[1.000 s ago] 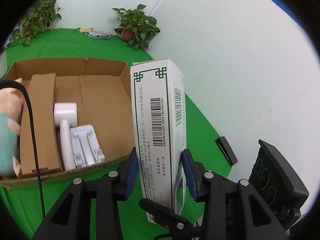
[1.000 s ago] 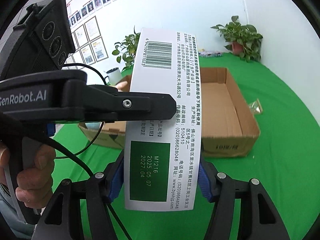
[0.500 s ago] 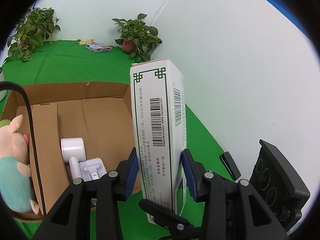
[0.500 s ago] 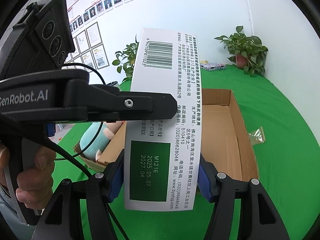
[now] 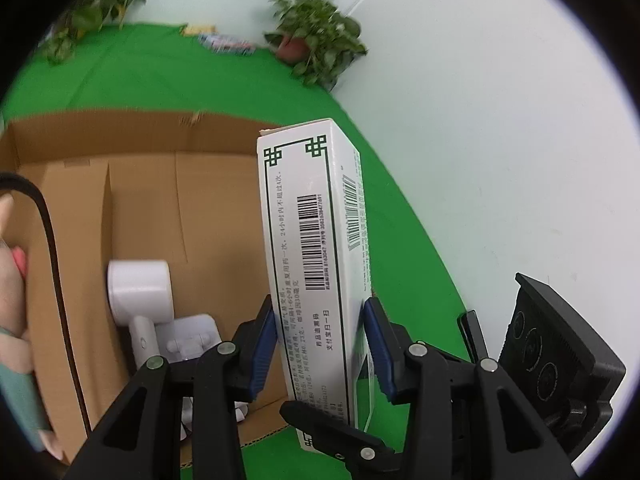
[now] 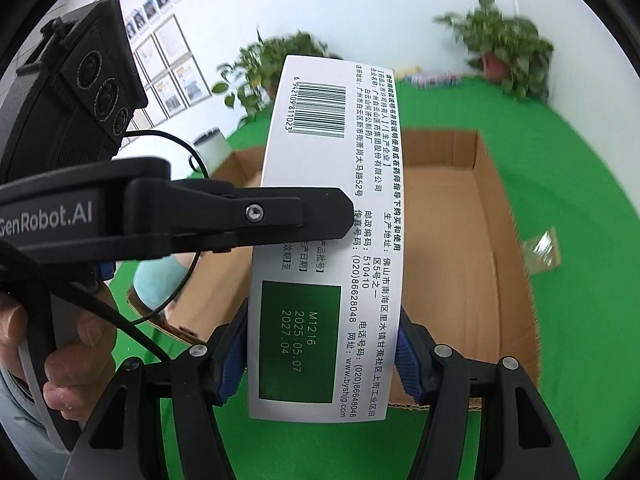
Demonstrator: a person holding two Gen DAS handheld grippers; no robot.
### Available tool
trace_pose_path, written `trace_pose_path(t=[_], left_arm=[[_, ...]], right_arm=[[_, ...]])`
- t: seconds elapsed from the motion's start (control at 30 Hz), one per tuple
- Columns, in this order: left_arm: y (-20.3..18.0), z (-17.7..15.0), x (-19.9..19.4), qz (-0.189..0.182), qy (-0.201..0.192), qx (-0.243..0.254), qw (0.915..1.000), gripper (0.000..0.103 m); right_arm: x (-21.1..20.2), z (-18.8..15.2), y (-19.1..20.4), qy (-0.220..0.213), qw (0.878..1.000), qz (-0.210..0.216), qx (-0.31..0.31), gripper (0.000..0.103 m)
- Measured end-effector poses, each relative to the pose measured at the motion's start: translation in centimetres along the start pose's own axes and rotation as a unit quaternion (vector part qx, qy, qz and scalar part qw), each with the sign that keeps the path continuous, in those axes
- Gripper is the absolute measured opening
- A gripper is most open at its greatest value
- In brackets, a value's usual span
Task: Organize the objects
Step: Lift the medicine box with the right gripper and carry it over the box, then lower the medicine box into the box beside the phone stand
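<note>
A tall white medicine box with green trim and barcodes point(image 5: 316, 248) is held upright by both grippers at once. My left gripper point(image 5: 322, 348) is shut on its narrow sides. My right gripper point(image 6: 324, 356) is shut on the same box point(image 6: 332, 208), and the left gripper's finger point(image 6: 240, 216) crosses in front of it. The box hangs over the near right edge of an open cardboard box point(image 5: 152, 200), which also shows in the right wrist view point(image 6: 452, 216). Inside lie a white handheld device point(image 5: 140, 292) on a white stand point(image 5: 196, 340) and a plush toy point(image 5: 12, 312).
The table is covered in green cloth point(image 6: 592, 320). Potted plants point(image 5: 316, 48) stand at the back by the white wall. A small clear packet point(image 6: 542, 248) lies right of the cardboard box. A black flat object point(image 5: 472, 332) lies on the cloth at the right.
Both grippers have carried the medicine box forward and over the cardboard box; the carton now looks closer and lower in both views. The grip on the medicine box has not changed.
</note>
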State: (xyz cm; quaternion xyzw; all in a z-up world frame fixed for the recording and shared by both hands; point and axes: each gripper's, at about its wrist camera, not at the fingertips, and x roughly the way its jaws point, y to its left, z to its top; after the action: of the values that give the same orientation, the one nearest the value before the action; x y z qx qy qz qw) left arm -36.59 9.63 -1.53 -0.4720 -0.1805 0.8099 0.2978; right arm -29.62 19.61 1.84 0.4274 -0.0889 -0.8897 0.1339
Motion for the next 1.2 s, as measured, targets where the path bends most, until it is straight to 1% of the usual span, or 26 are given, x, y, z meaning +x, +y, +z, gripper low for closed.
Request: trace_pose_path(t=[0.13,0.33,0.4,0.47,0.63,0.7,0.73,0.9,0.93,0.97,1.07,1.1,1.2], left_arm=[[1.6,-0.4,2.5,-0.007,0.027,-0.023,0.9994,0.041],[2.9,-0.3,3.9,-0.005,0.039,-0.043,0.9983,0.04],[3.1,-0.1,4.3,-0.005,0.044,-0.047,0.9979,0.04],[3.1,0.0,4.7,-0.005,0.048,-0.045,0.9978,0.04],[3.4,0.3,6.0,0.002,0.063,-0.045,0.997,0.039],[3.4,0.4,6.5,0.004,0.067,-0.044,0.9968,0.039],[3.5,0.4,6.8,0.005,0.069,-0.043,0.9967,0.039],[3.9,0.3,8.0,0.011,0.084,-0.043,0.9954,0.041],[3.9,0.3,8.0,0.02,0.083,-0.042,0.9954,0.042],[3.9,0.3,7.9,0.032,0.082,-0.043,0.9952,0.044],[3.6,0.5,6.7,0.072,0.064,-0.036,0.9947,0.045],[3.5,0.5,6.0,0.083,0.055,-0.034,0.9944,0.049],[3.5,0.5,3.8,0.095,0.029,-0.038,0.9943,0.05]], right_arm=[[1.9,-1.5,-0.7,0.033,0.999,0.001,0.015,0.06],[3.9,-1.9,-2.0,0.064,0.998,0.013,0.024,0.063],[4.4,-1.8,-2.5,0.073,0.997,0.021,0.031,0.066],[4.6,-1.7,-3.0,0.074,0.996,0.028,0.039,0.068],[4.5,-1.6,-4.6,0.066,0.994,0.053,0.073,0.068],[4.6,-1.7,-5.0,0.065,0.993,0.06,0.079,0.061],[4.6,-1.5,-5.2,0.064,0.993,0.062,0.081,0.061],[6.2,-2.0,-6.4,0.07,0.992,0.045,0.091,0.059],[6.3,-2.1,-6.3,0.072,0.993,0.04,0.09,0.059],[7.4,-1.5,-6.9,0.073,0.993,0.035,0.088,0.059],[8.2,-1.3,-6.5,0.078,0.994,0.005,0.075,0.058],[8.5,-1.3,-6.4,0.081,0.994,-0.012,0.069,0.058],[9.3,-1.5,-6.7,0.092,0.993,-0.027,0.07,0.058]])
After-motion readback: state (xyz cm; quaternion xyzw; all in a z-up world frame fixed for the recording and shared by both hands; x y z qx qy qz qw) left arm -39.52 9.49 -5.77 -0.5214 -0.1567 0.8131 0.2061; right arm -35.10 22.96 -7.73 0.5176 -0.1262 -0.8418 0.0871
